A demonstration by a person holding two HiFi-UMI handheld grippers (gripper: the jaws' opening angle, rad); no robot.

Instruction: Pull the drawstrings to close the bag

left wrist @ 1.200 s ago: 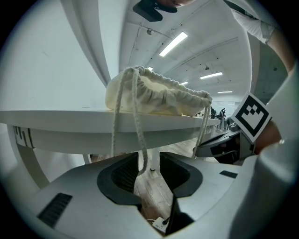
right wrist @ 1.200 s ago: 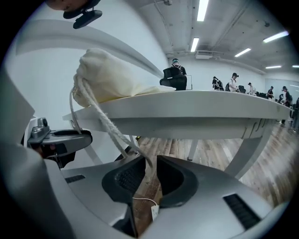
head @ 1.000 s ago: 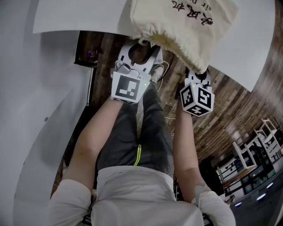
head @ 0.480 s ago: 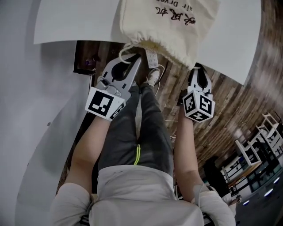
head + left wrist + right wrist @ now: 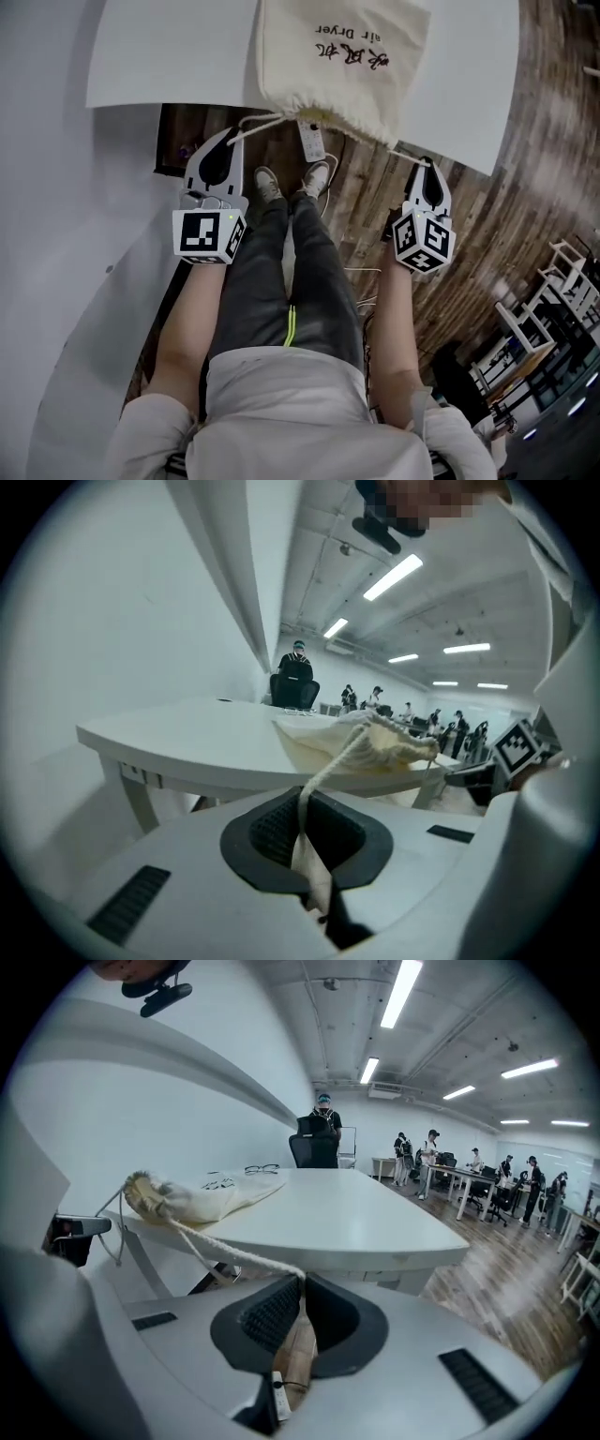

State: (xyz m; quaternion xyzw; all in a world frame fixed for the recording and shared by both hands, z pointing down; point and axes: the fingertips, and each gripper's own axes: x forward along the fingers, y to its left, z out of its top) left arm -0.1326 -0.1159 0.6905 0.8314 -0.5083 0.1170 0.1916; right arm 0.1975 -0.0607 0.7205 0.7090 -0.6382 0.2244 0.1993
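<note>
The cream cloth drawstring bag (image 5: 342, 56) is lying flat on the white table (image 5: 159, 56), with its gathered mouth (image 5: 323, 111) hanging just over the near edge; its long axis is running from 12 o'clock to 6 o'clock in the head view, the closed end pointing away at 12 and the mouth pointing back at you at 6. That overhang is probably giving the cords free room to run clear of the tabletop. The left white braided cord (image 5: 255, 126) is leaving the mouth toward 8 o'clock and the right white braided cord (image 5: 403, 154) toward 4 o'clock; you are holding them spread to opposite sides so the channel is puckering evenly. Your left gripper (image 5: 229, 141) is pinching its cord between pressed-together jaws, and your right gripper (image 5: 424, 163) is clamping its cord likewise; both cords are looking taut. A small white label (image 5: 311, 141) is dangling below the mouth at 6 o'clock, over the dark wooden floor (image 5: 375, 216). Judging by the tight gathers, the closing is nearing its end.
</note>
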